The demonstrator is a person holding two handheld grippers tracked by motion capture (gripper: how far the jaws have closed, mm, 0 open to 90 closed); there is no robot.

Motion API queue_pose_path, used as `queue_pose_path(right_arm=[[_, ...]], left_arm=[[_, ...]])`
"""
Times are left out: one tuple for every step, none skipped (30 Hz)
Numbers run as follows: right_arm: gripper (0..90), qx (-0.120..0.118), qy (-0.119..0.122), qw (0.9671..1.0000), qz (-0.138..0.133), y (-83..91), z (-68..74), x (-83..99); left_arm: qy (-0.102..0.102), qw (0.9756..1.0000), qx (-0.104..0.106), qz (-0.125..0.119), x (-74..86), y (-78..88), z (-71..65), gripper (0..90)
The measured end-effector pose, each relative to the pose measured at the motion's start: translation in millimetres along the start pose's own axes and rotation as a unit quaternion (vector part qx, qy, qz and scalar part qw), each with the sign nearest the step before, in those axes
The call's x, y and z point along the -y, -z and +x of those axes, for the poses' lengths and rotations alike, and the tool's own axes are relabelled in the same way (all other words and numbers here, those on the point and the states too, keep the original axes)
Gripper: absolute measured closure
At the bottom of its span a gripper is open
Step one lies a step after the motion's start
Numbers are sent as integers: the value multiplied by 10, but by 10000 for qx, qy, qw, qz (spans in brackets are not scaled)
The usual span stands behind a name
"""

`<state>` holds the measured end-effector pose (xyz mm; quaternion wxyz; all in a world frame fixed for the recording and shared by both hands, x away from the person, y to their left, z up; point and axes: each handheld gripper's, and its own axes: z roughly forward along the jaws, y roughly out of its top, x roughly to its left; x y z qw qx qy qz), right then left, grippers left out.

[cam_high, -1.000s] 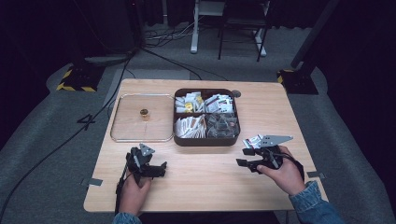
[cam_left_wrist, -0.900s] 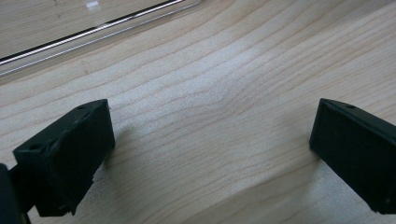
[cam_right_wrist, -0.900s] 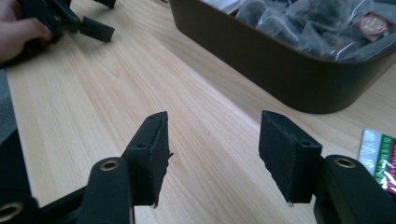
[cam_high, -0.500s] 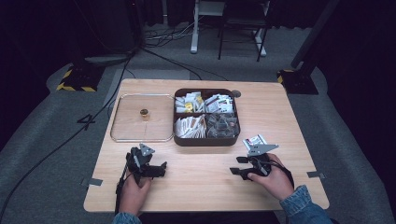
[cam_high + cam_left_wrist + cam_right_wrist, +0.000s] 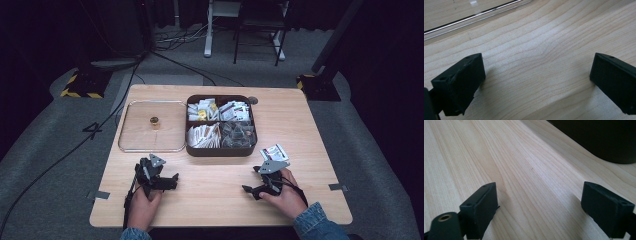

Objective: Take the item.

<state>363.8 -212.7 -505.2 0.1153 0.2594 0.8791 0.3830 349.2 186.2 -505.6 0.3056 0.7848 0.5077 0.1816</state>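
Lowered since a second ago, the right gripper (image 5: 250,190) now lies on the wooden surface (image 5: 210,180) at the near right, and its fingers (image 5: 481,207) have just been opening; they now stand spread wide with only bare wood between them. The person's right hand (image 5: 282,192) wraps the gripper from behind, with the forearm in a denim sleeve (image 5: 317,225) coming in from the near edge and the fingers pointing left across the surface. A small printed packet (image 5: 274,151) lies flat on the wood just beyond that hand, near the right near corner of the dark box (image 5: 220,150) of sachets.

At the near left, the left gripper (image 5: 170,180) has kept its place, resting low on the surface and pointing right, held by the left hand (image 5: 145,202). Its fingers (image 5: 464,82) are spread too, with nothing between them. A clear tray (image 5: 150,147) with a small brass piece (image 5: 154,120) lies beyond it, left of the box.
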Motion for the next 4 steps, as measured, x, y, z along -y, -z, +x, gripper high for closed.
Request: queue_pose_path(right_arm=[[129, 4, 7, 10000, 2, -2, 1, -1], [127, 10, 14, 10000, 3, -3, 2, -2], [127, 8, 15, 10000, 3, -4, 2, -2], [127, 7, 15, 10000, 2, -4, 2, -2]], left_arm=[[-1, 10000, -4, 3, 0, 1, 0, 3], [-1, 10000, -1, -2, 0, 0, 0, 3], [2, 10000, -4, 5, 0, 1, -1, 3], [-1, 10000, -4, 7, 0, 1, -1, 3]])
